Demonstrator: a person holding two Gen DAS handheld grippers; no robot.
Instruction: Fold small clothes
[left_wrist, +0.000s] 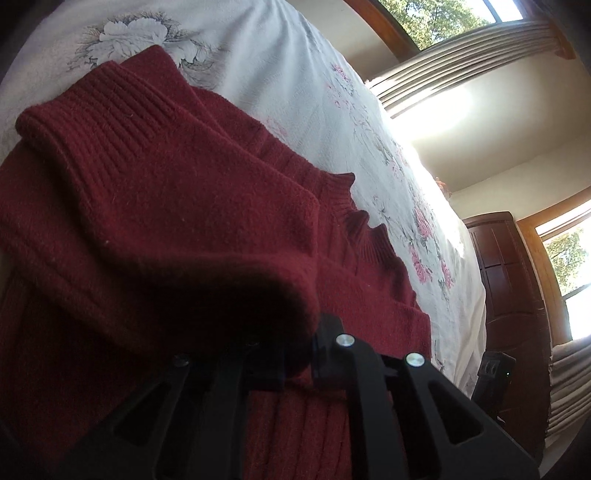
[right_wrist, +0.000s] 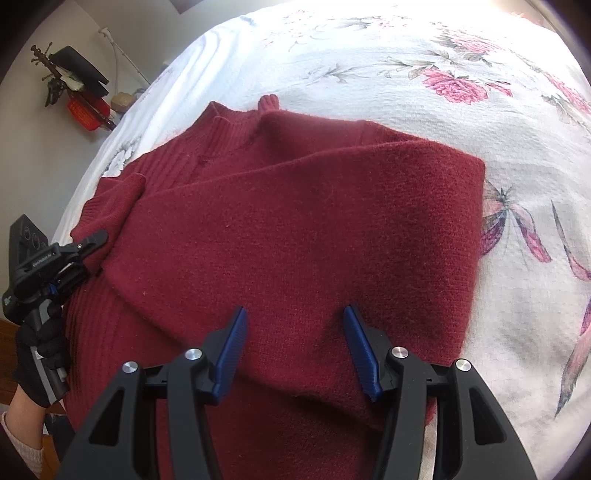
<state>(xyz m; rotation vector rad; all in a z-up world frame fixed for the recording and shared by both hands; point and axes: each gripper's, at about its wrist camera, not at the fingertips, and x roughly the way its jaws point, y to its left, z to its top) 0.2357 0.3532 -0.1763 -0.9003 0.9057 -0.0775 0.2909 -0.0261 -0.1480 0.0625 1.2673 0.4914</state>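
blue ribbed fingers (right_wrist: 236, 354) of the right gripper (right_wrist: 295, 350) spread wide apart, nothing between them, hovering just above the lower part of the red sweater (right_wrist: 295, 229). empty, by the look of it.

moving outward: sweater spread on the bed (right_wrist: 369, 55), over a white floral bedspread. one sleeve (right_wrist: 314, 177) already laid across the body at a slant, collar (right_wrist: 221, 129) at the far end, ribbed hem nearest the camera. over at the left edge, left gripper (right_wrist: 86, 245) held by a gloved hand (right_wrist: 40, 365), fingers pinched onto a fold of the other sleeve near its cuff (right_wrist: 110, 199).

progress guess: roughly midway. sleeves pulled in or nearly, body probably still needs folding up from the hem, maybe once more after that. no other clothes visible, so can't say whether more are waiting.

view differences: left wrist view mostly swallowed by a dark bunch of knit draped right over its own fingers (left_wrist: 325, 332), so closed on the fabric there but pads hidden; also shows a window with curtains (left_wrist: 461, 62) and a dark wood cabinet (left_wrist: 509, 280). right wrist view gives the whole sweater layout plus a cluttered corner with something red (right_wrist: 86, 112) by the wall.
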